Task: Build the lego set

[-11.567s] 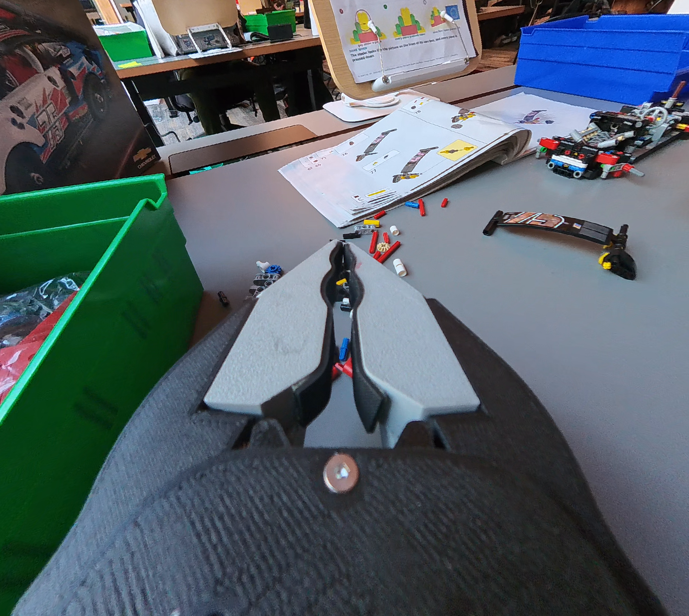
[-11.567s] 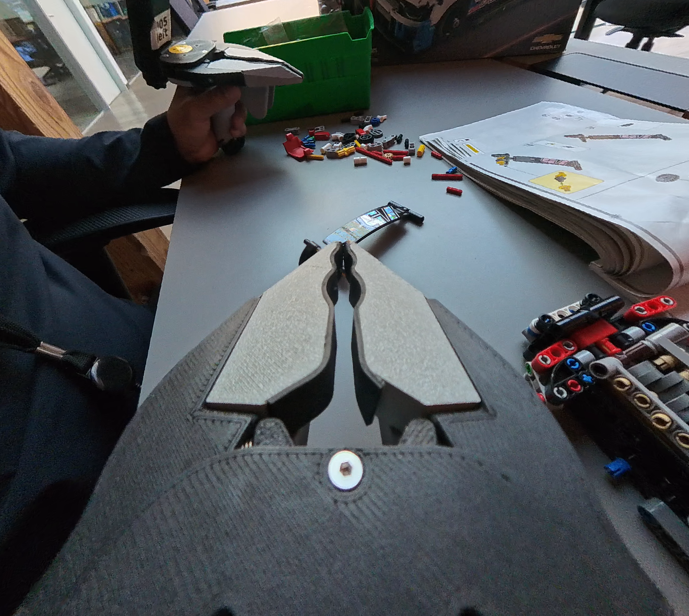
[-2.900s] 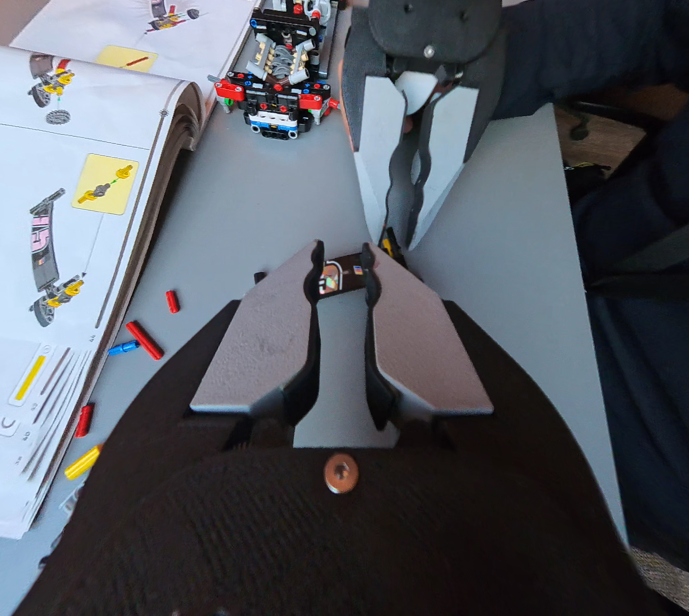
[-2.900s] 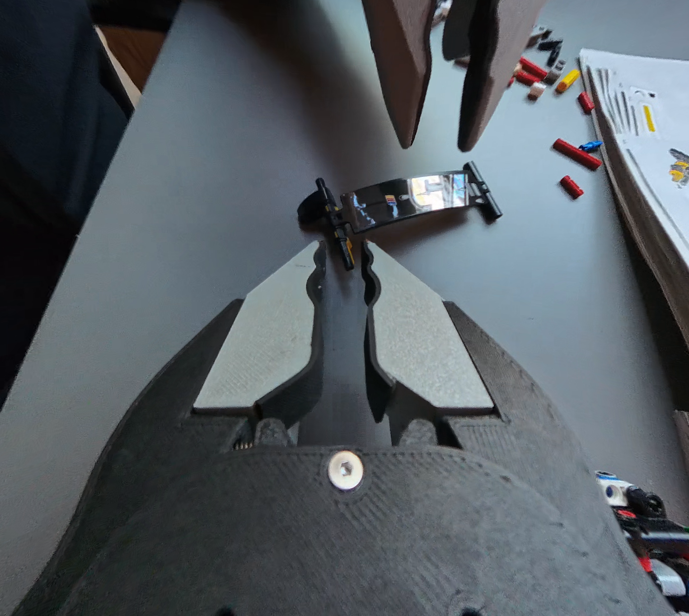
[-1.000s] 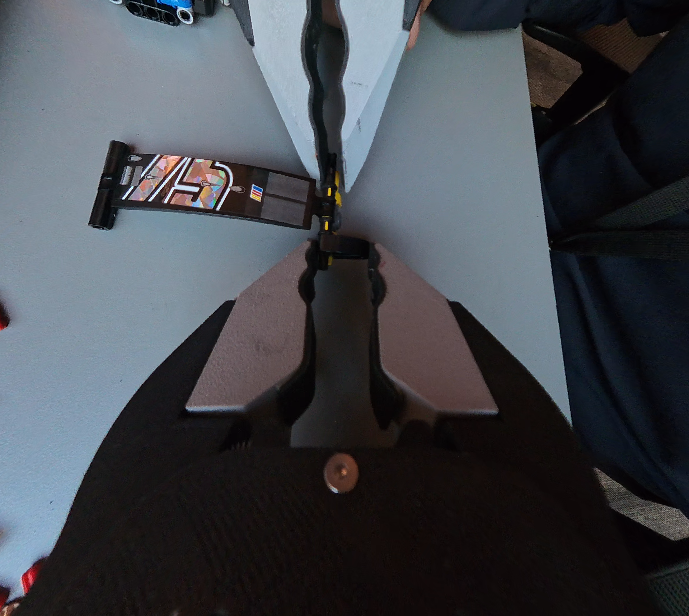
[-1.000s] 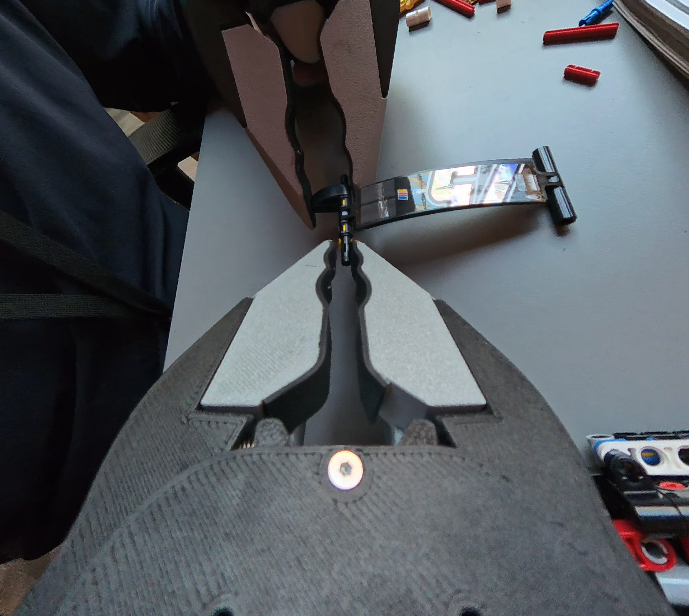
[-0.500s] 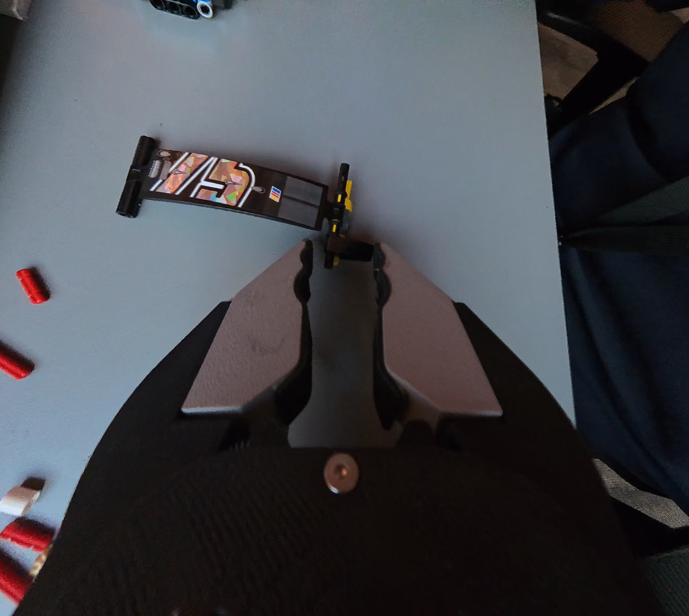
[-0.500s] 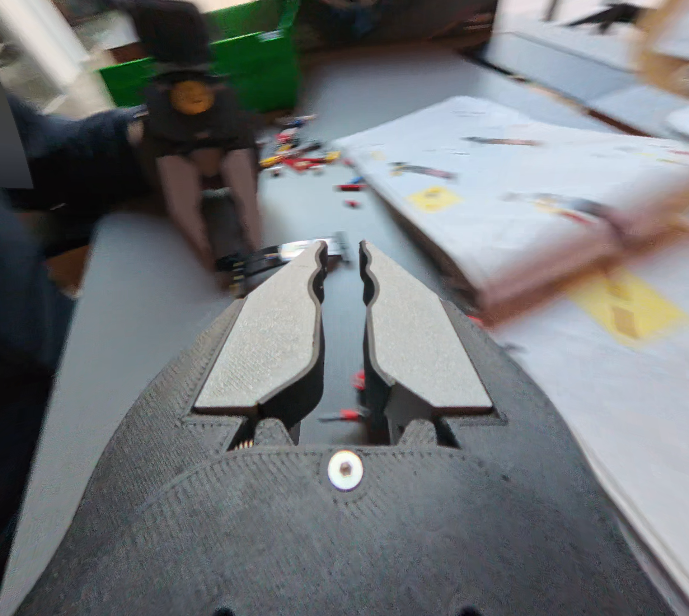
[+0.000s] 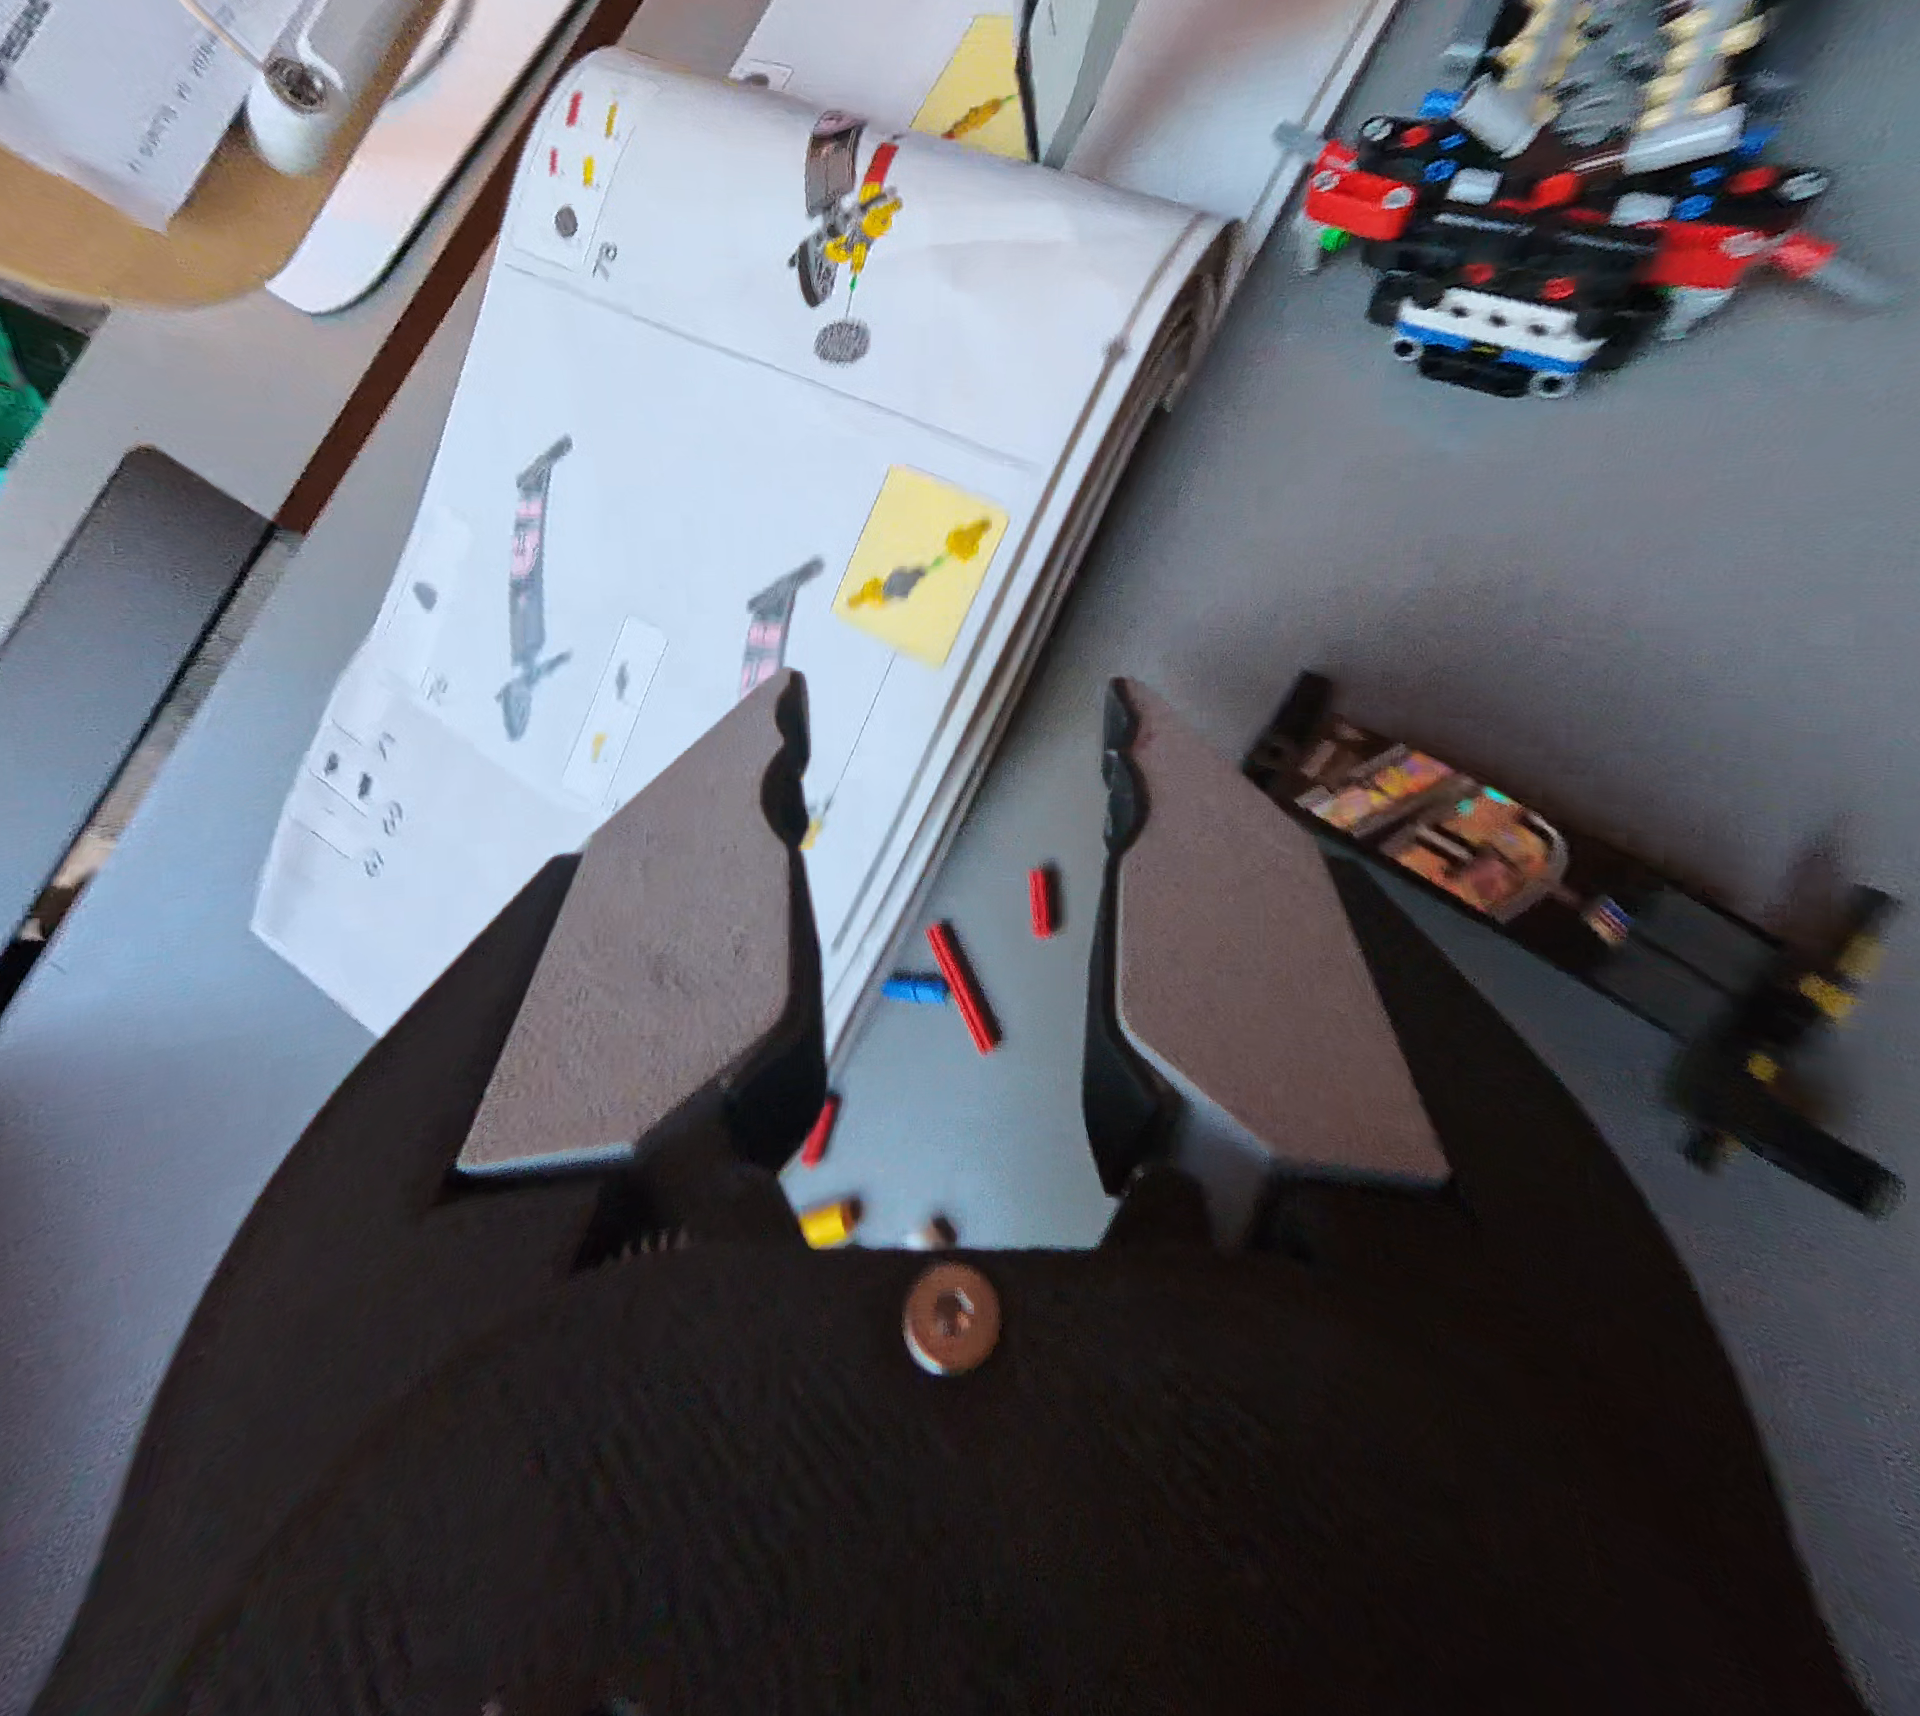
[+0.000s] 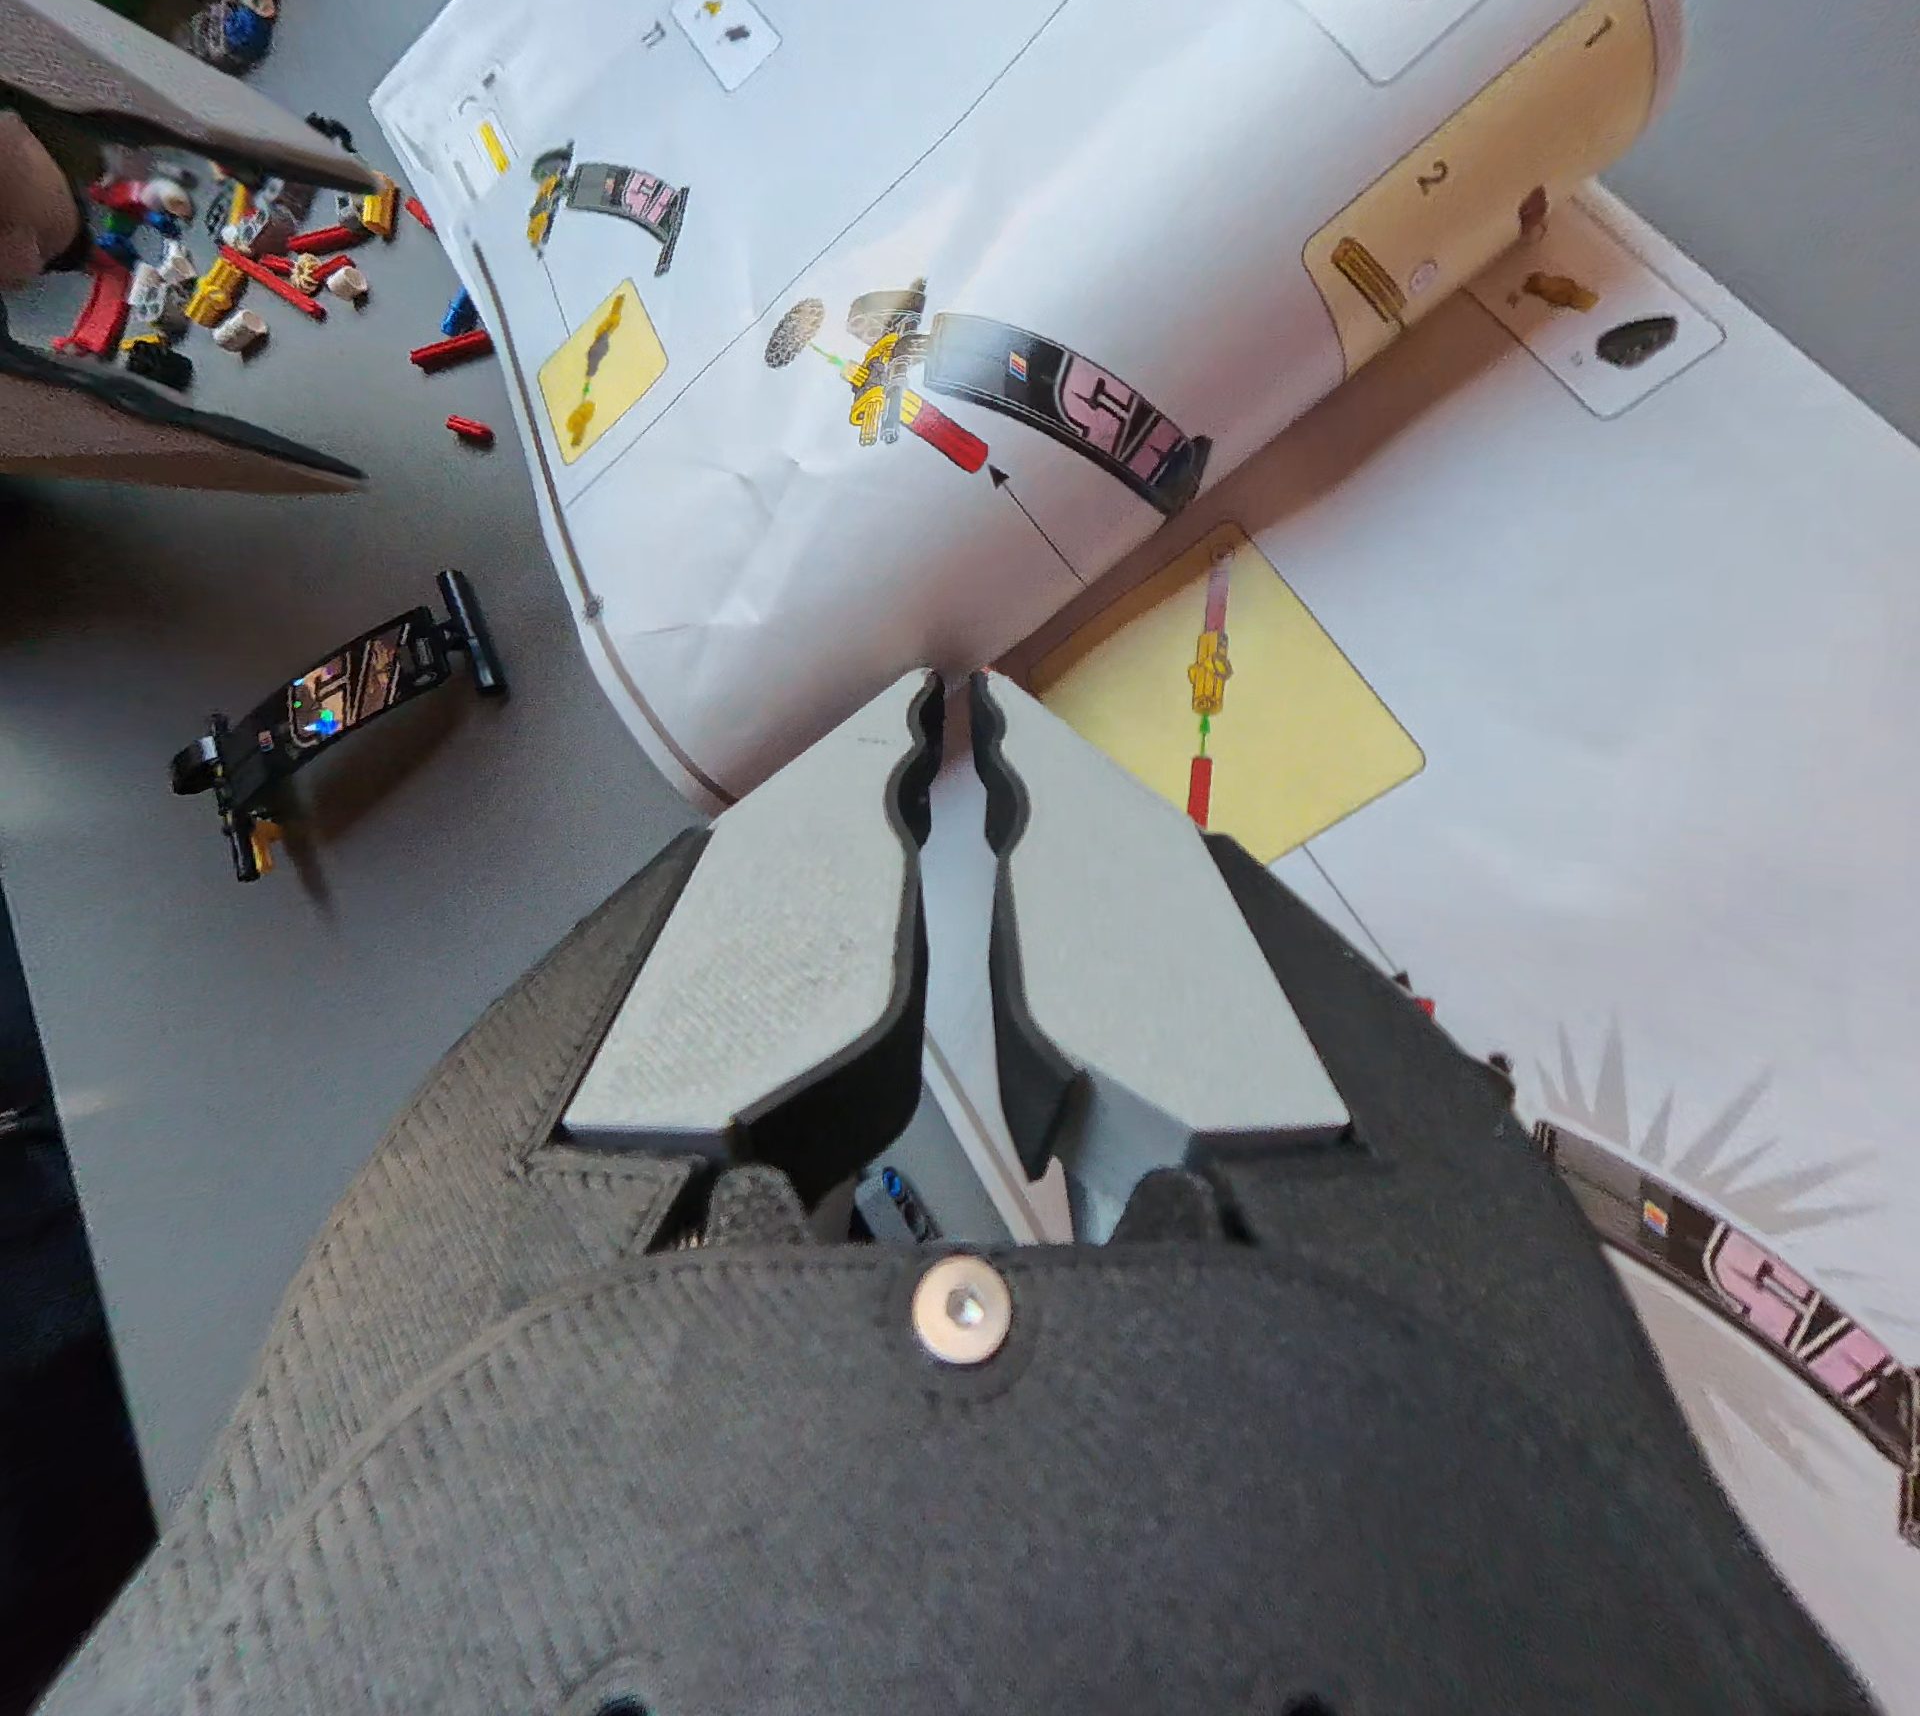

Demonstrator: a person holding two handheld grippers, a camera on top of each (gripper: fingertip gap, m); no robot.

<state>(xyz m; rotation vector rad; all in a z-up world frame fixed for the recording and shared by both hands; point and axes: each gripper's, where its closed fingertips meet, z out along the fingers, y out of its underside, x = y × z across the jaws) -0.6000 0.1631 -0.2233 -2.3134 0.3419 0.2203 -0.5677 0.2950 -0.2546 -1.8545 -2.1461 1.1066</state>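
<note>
On the grey table [image 9: 1455,544] lay one open instruction booklet [image 10: 935,160], one curved black panel piece [image 10: 343,690], one half-built brick car [image 9: 1558,212] and a scatter of small pins [image 10: 208,274]. Left gripper [image 9: 951,710] hovered with jaws wide and bare, panel piece [image 9: 1455,825] just to its right. Right gripper [image 10: 951,684] had jaws nearly together, pinching the lifted booklet page's edge.
</note>
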